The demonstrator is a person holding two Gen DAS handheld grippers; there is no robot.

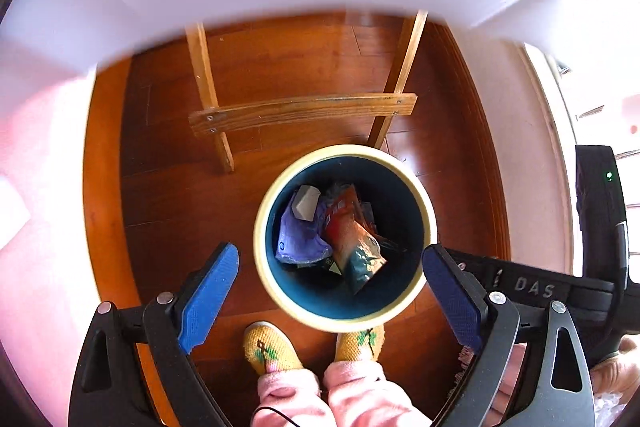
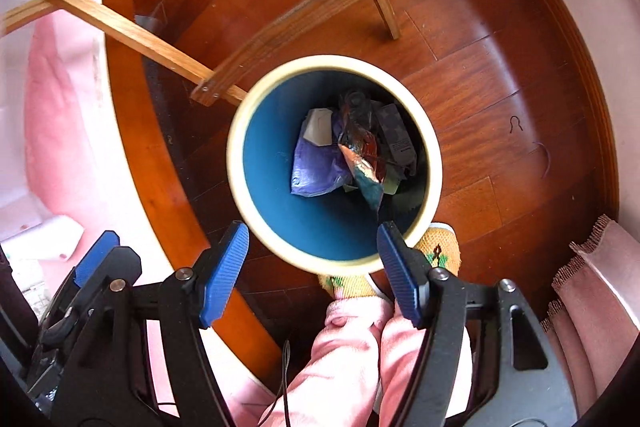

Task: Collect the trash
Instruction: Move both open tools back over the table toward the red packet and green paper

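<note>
I'm over the bin (image 1: 344, 239), dead center in both views. Left gripper (image 1: 330, 291) and right gripper (image 2: 312, 259) are both wide open, holding nothing. Wrappers (image 2: 320, 163) lie at the bottom, a box (image 1: 306, 203) at 11. No loose trash visible; probably near done.

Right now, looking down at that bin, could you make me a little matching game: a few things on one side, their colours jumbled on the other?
Things:
1. bin rim
2. bin wall
3. slippers
4. crumpled bag

Colours:
A. purple
B. cream
C. yellow, green pattern
D. teal

Pairs: 1-B, 2-D, 3-C, 4-A
</note>
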